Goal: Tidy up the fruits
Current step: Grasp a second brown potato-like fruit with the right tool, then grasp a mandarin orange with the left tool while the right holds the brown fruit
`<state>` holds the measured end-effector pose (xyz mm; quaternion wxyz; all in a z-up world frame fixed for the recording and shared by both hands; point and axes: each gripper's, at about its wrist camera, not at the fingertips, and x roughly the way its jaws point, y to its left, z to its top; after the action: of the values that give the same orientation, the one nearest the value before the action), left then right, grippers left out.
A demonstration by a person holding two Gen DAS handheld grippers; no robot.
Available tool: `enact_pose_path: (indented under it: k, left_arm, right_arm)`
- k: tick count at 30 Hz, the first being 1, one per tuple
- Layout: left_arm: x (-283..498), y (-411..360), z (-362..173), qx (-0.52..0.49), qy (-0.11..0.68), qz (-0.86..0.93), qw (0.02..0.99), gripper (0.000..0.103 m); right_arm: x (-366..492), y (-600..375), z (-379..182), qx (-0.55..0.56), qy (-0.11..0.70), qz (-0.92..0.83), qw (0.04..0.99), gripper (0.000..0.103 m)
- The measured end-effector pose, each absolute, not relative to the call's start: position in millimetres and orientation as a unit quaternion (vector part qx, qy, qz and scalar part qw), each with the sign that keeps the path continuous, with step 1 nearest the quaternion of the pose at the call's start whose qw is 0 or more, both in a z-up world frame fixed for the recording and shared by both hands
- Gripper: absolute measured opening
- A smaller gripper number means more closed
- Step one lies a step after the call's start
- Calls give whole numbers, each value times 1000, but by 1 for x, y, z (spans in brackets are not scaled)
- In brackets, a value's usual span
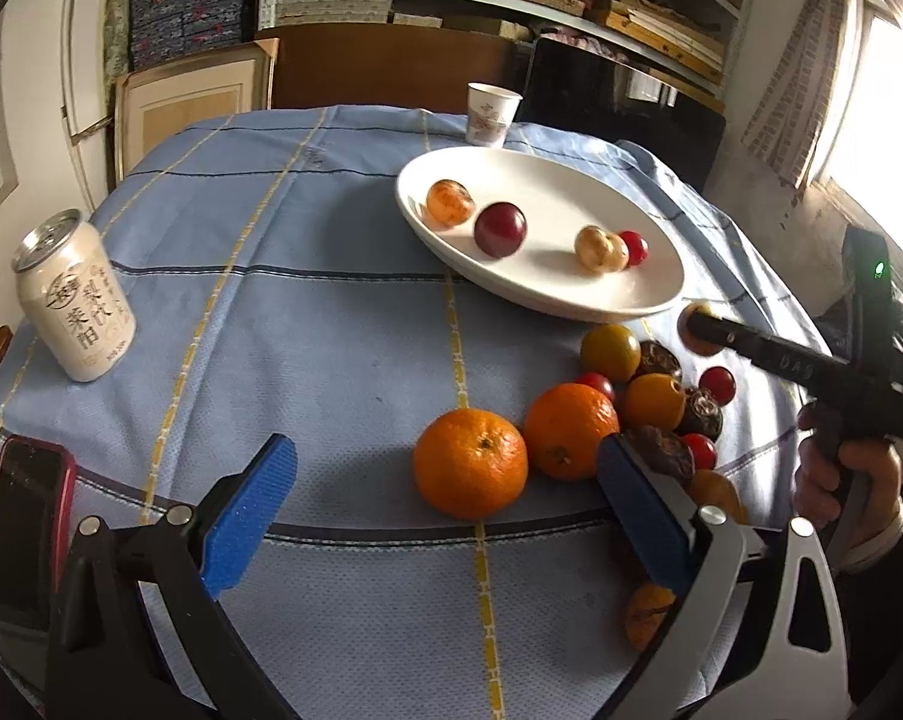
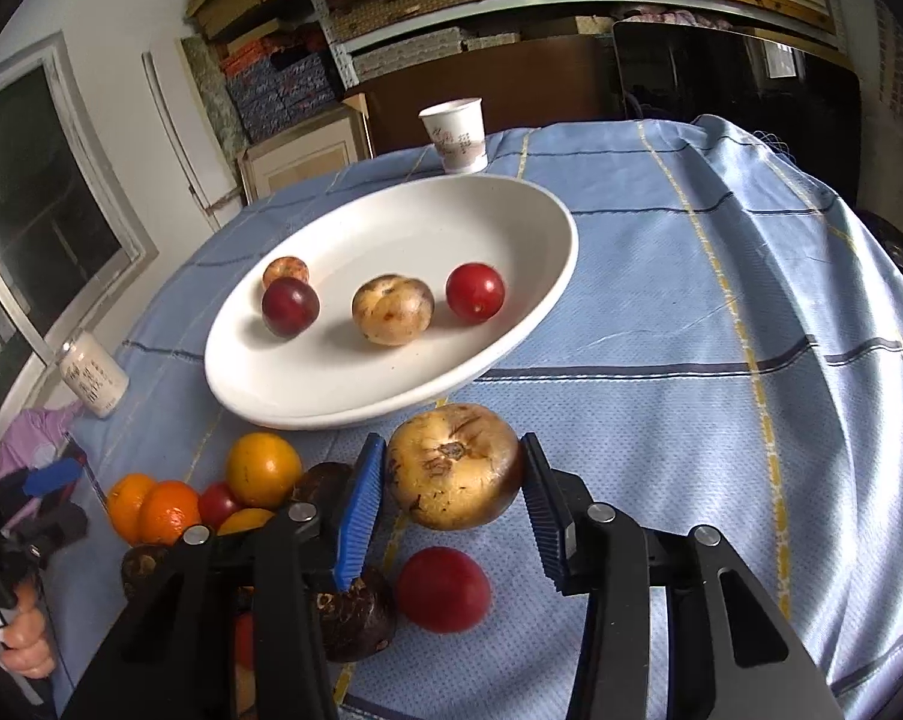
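Blue plaid tablecloth [image 2: 691, 312] under everything; on it the white oval plate [image 2: 535, 312] carries four small fruits, a tan one [image 2: 393, 310] between two dark red ones, with the loose fruit pile [image 1: 631, 396] just beside its near rim. Your right gripper [image 2: 454, 474] has its blue pads pressed to both sides of a tan, brown-blotched fruit [image 2: 454, 468], just short of the plate rim. Your left gripper [image 1: 445, 480] stands wide, empty, an orange [image 1: 470, 462] between its fingers.

Black gripper arms, silver screws, ribbed blue fingers [image 2: 361, 504].
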<state>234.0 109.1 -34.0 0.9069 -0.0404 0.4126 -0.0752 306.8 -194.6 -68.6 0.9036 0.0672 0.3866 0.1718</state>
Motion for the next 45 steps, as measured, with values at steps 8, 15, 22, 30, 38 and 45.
enact_pose_path:
  k: [8,15,22,30,38,45]
  left_arm:
    - [242,98,-49,-15,435,-86,896,67]
    - [246,95,-59,-3,447,-89,890,55]
    - [251,90,-66,3,450,-90,889,52]
    - [251,88,-66,8,447,-94,889,47]
    - [249,91,-63,3,442,-88,893,47]
    - [247,103,-34,-36,409,-105,906,47]
  right_arm:
    - [302,-201,-58,76,372,176,908,46]
    - [299,-203,-54,82,368,180,908,46]
    - [299,-205,-53,86,367,180,909,46]
    - [295,-203,-50,74,358,176,914,46]
    - [293,-203,-49,71,353,176,916,46]
    - [291,-197,-35,63,328,193,923,46]
